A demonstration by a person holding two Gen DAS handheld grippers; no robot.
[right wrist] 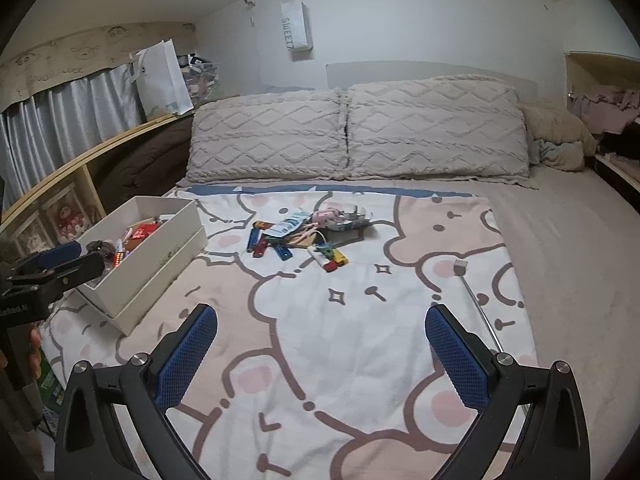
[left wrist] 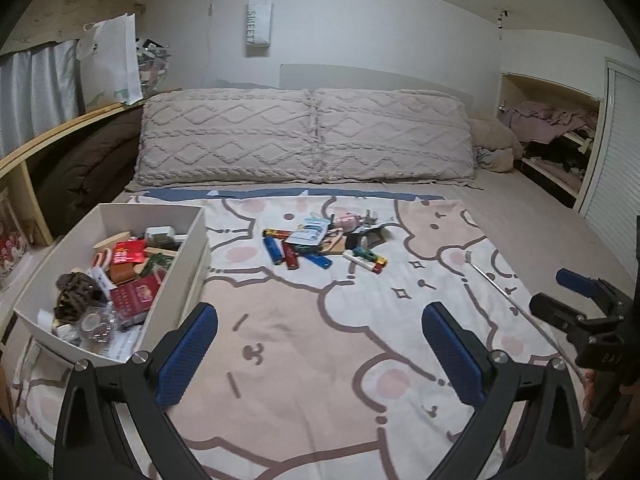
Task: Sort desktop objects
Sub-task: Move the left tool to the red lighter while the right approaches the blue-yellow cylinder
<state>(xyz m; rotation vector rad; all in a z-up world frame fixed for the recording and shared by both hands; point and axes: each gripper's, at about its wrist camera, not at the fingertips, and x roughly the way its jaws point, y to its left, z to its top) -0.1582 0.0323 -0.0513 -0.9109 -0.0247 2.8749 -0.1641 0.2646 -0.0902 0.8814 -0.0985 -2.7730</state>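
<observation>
Both the left gripper (left wrist: 320,360) and the right gripper (right wrist: 320,360) are held low over the cartoon-print blanket (right wrist: 360,360), jaws spread wide, nothing gripped. The unsorted pile (left wrist: 320,246), made up of lighters (left wrist: 274,249), a card and small trinkets, is heaped mid-blanket, well apart from both grippers. The white box (left wrist: 188,264), already partly filled, is set to the left. Because the pieces overlap on soft bedding, a neighbour may be dragged or a lighter pressed into the fabric and missed. A silver cable (right wrist: 476,300) could be snagged.
</observation>
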